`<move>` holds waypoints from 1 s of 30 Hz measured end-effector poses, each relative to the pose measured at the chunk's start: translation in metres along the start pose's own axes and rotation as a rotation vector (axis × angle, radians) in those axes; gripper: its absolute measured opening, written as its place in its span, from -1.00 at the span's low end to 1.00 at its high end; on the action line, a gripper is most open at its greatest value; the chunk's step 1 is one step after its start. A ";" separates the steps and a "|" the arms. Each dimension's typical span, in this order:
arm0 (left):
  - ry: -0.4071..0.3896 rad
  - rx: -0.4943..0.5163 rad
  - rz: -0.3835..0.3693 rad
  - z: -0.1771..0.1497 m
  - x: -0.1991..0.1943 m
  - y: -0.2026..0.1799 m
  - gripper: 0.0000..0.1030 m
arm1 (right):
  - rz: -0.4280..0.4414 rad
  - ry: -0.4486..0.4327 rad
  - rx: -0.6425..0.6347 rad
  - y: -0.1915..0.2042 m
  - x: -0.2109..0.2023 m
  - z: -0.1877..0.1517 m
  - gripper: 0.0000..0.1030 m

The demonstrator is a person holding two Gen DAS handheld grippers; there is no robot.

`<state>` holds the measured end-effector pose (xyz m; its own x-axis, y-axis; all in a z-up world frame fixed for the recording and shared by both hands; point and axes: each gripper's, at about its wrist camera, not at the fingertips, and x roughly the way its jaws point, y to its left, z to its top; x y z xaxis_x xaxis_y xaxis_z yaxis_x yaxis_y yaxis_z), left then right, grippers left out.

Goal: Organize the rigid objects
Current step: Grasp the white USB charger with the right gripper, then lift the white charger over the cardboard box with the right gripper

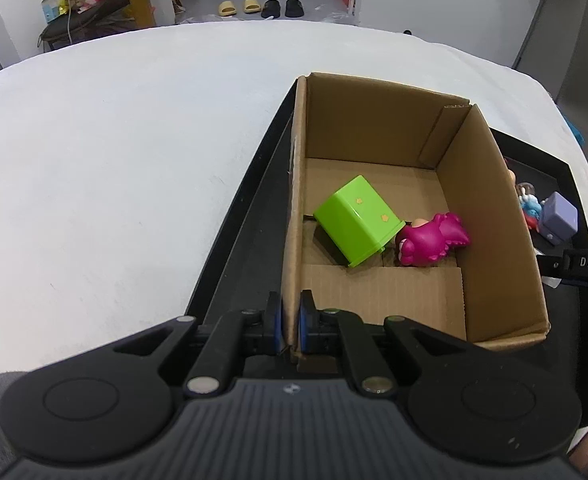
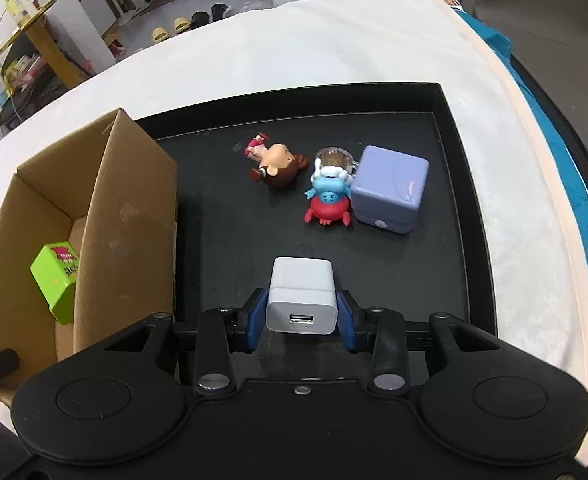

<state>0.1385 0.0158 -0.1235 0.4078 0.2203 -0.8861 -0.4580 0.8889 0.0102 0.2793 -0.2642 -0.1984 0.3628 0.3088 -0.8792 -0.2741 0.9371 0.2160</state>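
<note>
The white charger (image 2: 302, 296) sits between the blue pads of the right gripper (image 2: 301, 316), USB port facing the camera, and the pads press its two sides. It hangs over the near part of the black tray (image 2: 449, 128), at 6 o'clock in the right wrist view.

Farther in on the tray, around 12 o'clock, three items cluster. A brown-haired doll (image 2: 276, 167) lies on its side. Just to its right a blue-and-red figure (image 2: 329, 196) touches a lilac cube (image 2: 389, 190), which stands at about 1 o'clock. In the left wrist view the cube (image 1: 558, 216) and the figure (image 1: 529, 200) show at 3 o'clock past the carton's right wall.

The carton (image 1: 489, 216) stands open on the tray's left part. Inside it, a green box (image 1: 355, 220) lies tipped on the floor flaps, and a magenta toy (image 1: 431, 238) touches its right edge. From the right wrist view the green box (image 2: 56, 278) shows at 9 o'clock, inside the carton (image 2: 134, 216).

The left gripper (image 1: 291, 320) is closed narrowly on the carton's left wall near its near corner, one pad on each face of the cardboard.

The tray rests on a white cloth (image 1: 114, 160) over the table. Slippers (image 1: 260, 7) line the floor at 12 o'clock.
</note>
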 end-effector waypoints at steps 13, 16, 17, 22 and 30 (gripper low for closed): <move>-0.003 0.041 -0.040 0.006 0.007 0.010 -0.85 | 0.097 -0.065 0.120 -0.010 -0.036 -0.001 -0.29; -0.004 0.040 -0.049 0.008 0.010 0.013 -0.85 | 0.120 -0.075 0.126 -0.008 -0.042 -0.002 -0.29; -0.005 0.040 -0.052 0.009 0.010 0.013 -0.85 | 0.123 -0.081 0.127 -0.007 -0.044 -0.002 -0.29; -0.011 0.047 -0.068 0.010 0.015 0.016 -0.85 | 0.130 -0.096 0.127 -0.002 -0.053 -0.003 -0.29; -0.017 0.054 -0.097 0.014 0.019 0.023 -0.84 | 0.134 -0.124 0.111 0.012 -0.066 0.003 -0.29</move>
<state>0.1467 0.0462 -0.1335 0.4620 0.1386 -0.8760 -0.3730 0.9265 -0.0501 0.2548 -0.2730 -0.1366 0.4381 0.4433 -0.7820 -0.2300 0.8963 0.3792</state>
